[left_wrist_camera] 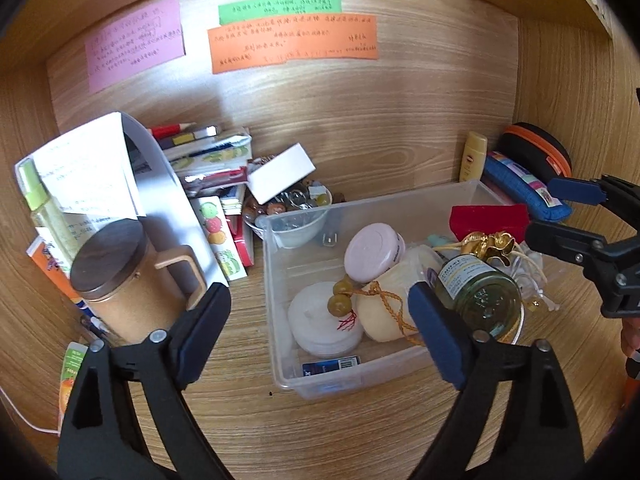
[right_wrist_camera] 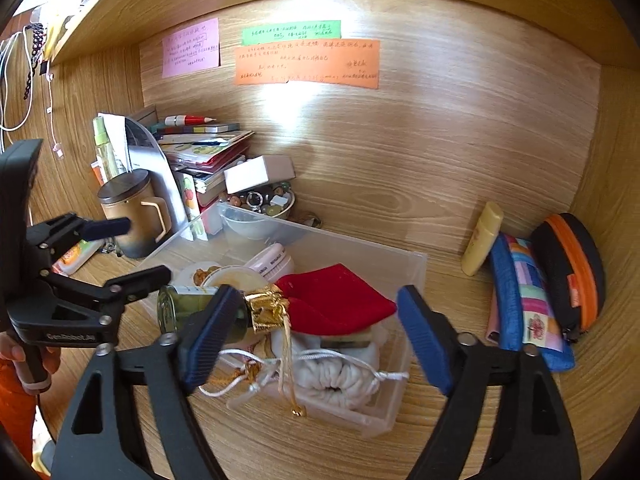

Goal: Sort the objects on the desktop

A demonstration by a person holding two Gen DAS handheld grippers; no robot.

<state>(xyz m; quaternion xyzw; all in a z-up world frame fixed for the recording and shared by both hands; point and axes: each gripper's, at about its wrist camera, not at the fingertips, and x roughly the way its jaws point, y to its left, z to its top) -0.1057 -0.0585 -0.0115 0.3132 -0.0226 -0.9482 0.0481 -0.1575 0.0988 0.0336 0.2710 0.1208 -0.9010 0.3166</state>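
Note:
A clear plastic bin (left_wrist_camera: 280,364) (right_wrist_camera: 416,264) sits mid-desk. It holds a green glass jar (left_wrist_camera: 480,296) (right_wrist_camera: 180,308) lying on its side with a gold-wrapped top (right_wrist_camera: 266,308), a red pouch (left_wrist_camera: 488,220) (right_wrist_camera: 336,300), a pink-lidded jar (left_wrist_camera: 374,252), a cream pouch with beads (left_wrist_camera: 384,312), a white round tub (left_wrist_camera: 320,328) and a white drawstring bag (right_wrist_camera: 336,372). My left gripper (left_wrist_camera: 320,336) is open above the bin's front; it also shows in the right wrist view (right_wrist_camera: 124,248). My right gripper (right_wrist_camera: 316,344) is open over the bin's near end, empty; it also shows in the left wrist view (left_wrist_camera: 560,208).
A brown lidded mug (left_wrist_camera: 120,280) (right_wrist_camera: 132,212), papers and stacked books (left_wrist_camera: 208,160) stand left. A bowl of beads (left_wrist_camera: 288,204) (right_wrist_camera: 264,204) with a white box sits behind the bin. A yellow tube (right_wrist_camera: 482,240), blue pencil case (right_wrist_camera: 520,300) and black-orange case (right_wrist_camera: 572,268) lie right.

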